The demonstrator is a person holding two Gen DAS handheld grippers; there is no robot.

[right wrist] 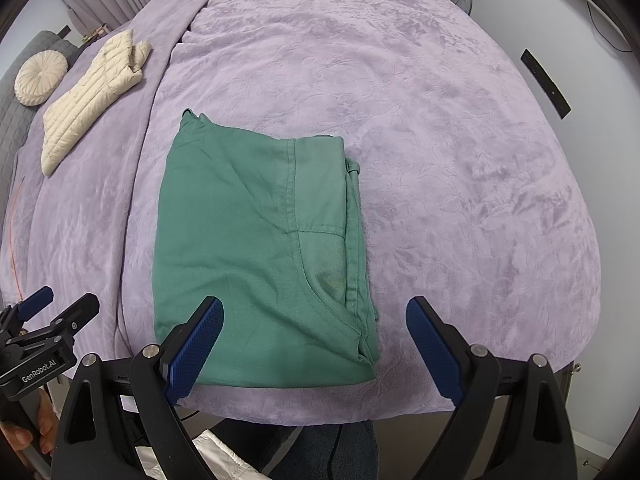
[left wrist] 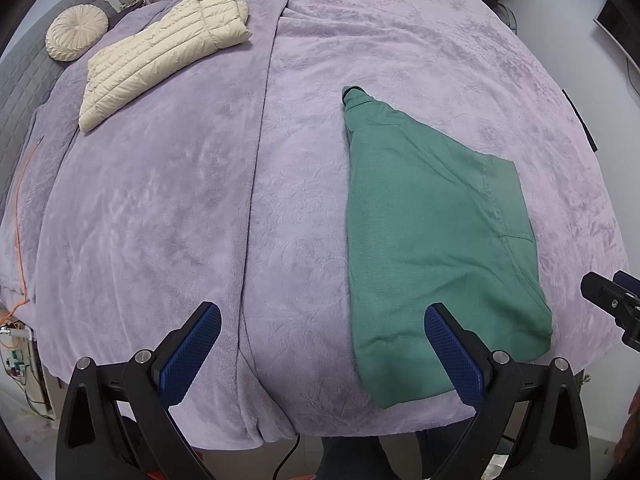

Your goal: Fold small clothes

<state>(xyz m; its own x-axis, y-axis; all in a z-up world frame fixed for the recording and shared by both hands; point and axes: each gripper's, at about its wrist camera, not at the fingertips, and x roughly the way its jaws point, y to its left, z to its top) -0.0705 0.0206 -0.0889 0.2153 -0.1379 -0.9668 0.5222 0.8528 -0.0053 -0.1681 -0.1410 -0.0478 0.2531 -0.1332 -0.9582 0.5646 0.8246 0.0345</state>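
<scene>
So the green garment (right wrist: 256,248) is lying folded into a rough rectangle on the purple blanket (right wrist: 440,160), close to the blanket's near edge, with a narrow bit of it sticking out toward the far end. Stitched seams run across its right half and there are a few layered edges along its right side. Both grippers are wide open and holding nothing. The left gripper (left wrist: 322,354) hovers at the near edge of the blanket, its right blue pad in front of the garment's near left corner and its left pad over bare blanket, not obviously touching. The right gripper (right wrist: 316,346) is lined up over the garment's near right corner, left pad in front of the cloth, right pad past its edge. Farther up the blanket, off to the left of the green garment, there's a cream puffer jacket (left wrist: 160,56) folded up, and a round cream cushion (left wrist: 76,36) just beyond that on a grey quilted surface.
</scene>
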